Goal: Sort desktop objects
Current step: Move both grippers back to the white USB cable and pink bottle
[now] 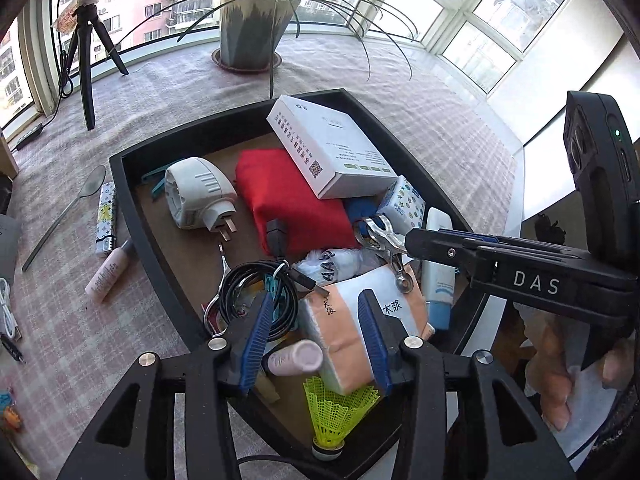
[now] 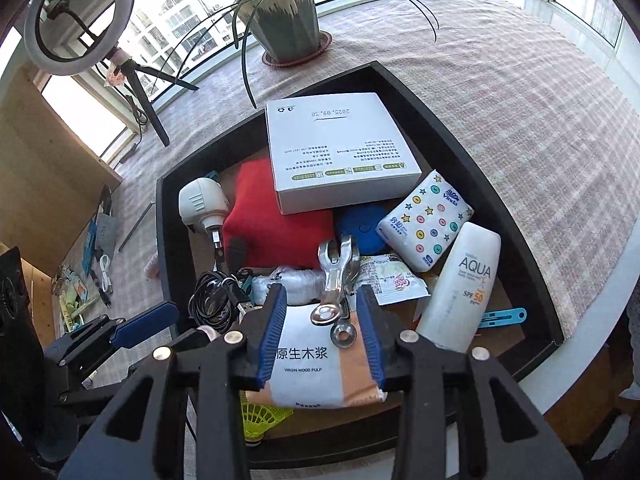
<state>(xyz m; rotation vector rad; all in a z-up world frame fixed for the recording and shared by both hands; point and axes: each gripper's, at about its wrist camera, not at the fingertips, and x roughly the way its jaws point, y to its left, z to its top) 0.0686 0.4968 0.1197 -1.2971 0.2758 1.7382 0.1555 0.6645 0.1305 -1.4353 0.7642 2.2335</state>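
Observation:
A black tray (image 1: 132, 208) (image 2: 480, 184) holds a jumble: a white box (image 1: 336, 144), a red cloth (image 1: 288, 204), a white plug (image 1: 196, 192), a coiled black cable (image 1: 256, 296), an orange-and-white tissue pack (image 1: 344, 312) (image 2: 316, 368) and a yellow shuttlecock (image 1: 336, 408). My left gripper (image 1: 316, 340) hovers open above the tray's near end, over a pink tube (image 1: 296, 358) that its pads do not touch. My right gripper (image 2: 322, 336) (image 1: 410, 242) is open too. A metal clip (image 2: 336, 280) (image 1: 384, 248) lies free on the tissue pack between its fingers.
Outside the tray on the checked cloth lie a spoon (image 1: 64, 220), a patterned pack (image 1: 106, 220) and another pink tube (image 1: 110, 272). In the tray's right end are a sunscreen tube (image 2: 464, 288) and a Vinda tissue pack (image 2: 424, 228). A potted plant (image 1: 252, 32) and a tripod (image 1: 86, 60) stand behind.

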